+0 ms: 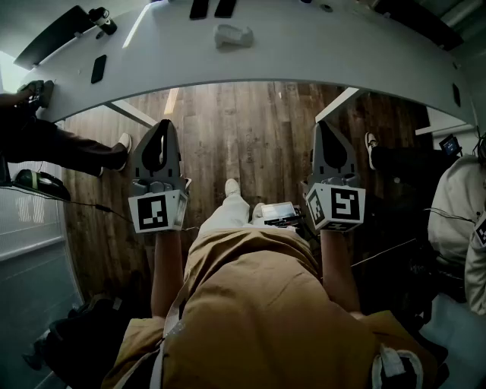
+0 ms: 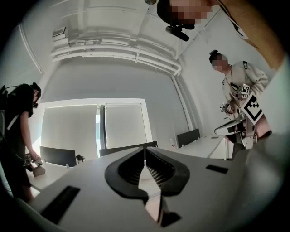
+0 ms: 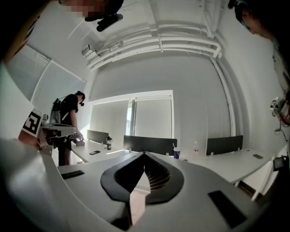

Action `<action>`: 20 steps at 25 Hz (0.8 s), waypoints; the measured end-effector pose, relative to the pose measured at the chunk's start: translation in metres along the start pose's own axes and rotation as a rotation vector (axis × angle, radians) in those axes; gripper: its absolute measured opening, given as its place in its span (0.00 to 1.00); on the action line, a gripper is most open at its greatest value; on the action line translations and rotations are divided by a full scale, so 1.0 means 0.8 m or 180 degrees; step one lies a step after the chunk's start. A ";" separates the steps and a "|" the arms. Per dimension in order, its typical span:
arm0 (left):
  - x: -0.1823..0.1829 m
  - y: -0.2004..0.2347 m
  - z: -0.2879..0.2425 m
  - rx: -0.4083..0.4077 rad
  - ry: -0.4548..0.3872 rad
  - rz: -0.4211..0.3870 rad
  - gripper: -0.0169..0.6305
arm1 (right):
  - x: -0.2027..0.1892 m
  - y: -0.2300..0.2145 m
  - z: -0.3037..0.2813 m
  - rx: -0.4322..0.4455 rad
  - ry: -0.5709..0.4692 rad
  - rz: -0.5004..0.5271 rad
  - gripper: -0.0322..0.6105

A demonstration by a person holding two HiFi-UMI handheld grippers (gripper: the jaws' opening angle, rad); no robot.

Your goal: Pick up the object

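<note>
A pale, crumpled-looking object [image 1: 234, 36] lies on the white curved table [image 1: 304, 53], far ahead of both grippers. My left gripper [image 1: 162, 126] is held below the table's near edge, over the wooden floor, with its jaws shut and nothing between them. My right gripper [image 1: 325, 126] hangs level with it to the right, also shut and empty. In the left gripper view the left gripper [image 2: 145, 150] points out across the room, its jaws touching at the tips. In the right gripper view the right gripper [image 3: 145, 155] does the same.
Dark flat phones [image 1: 212, 8] and another [image 1: 99, 68] lie on the table. A small device [image 1: 279, 213] rests on my lap. A person in dark clothes [image 1: 53, 144] sits at the left, another in white [image 1: 456, 220] at the right. Desks and chairs [image 3: 149, 144] stand farther off.
</note>
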State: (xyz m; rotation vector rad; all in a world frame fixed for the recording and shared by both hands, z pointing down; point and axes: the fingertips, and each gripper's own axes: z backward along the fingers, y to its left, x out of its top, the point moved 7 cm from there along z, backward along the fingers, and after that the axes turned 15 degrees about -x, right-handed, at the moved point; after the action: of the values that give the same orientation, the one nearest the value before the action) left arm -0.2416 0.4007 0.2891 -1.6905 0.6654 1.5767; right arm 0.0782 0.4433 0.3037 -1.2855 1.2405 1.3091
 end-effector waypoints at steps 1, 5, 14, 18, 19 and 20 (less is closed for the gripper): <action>0.002 0.005 0.000 -0.0006 -0.0003 -0.0003 0.05 | 0.002 0.004 -0.002 0.0006 0.0017 -0.0004 0.06; 0.006 0.034 -0.010 -0.0028 -0.0040 0.0002 0.05 | 0.009 0.023 -0.021 -0.0004 0.0045 0.0014 0.06; -0.002 0.081 -0.026 -0.0101 -0.0110 0.0180 0.05 | 0.021 0.057 -0.060 -0.0004 0.0055 0.0123 0.06; -0.006 0.094 -0.030 -0.0059 -0.0121 0.0248 0.05 | 0.022 0.060 -0.074 -0.0031 0.0074 0.0149 0.06; -0.007 0.096 -0.033 -0.0054 -0.0120 0.0241 0.05 | 0.023 0.060 -0.079 -0.0035 0.0072 0.0140 0.06; -0.007 0.097 -0.037 -0.0050 -0.0114 0.0228 0.05 | 0.025 0.060 -0.085 -0.0027 0.0066 0.0132 0.06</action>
State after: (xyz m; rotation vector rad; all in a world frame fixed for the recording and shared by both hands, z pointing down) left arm -0.2847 0.3295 0.2825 -1.6624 0.7042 1.6623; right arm 0.0364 0.3701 0.2900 -1.2884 1.2834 1.3349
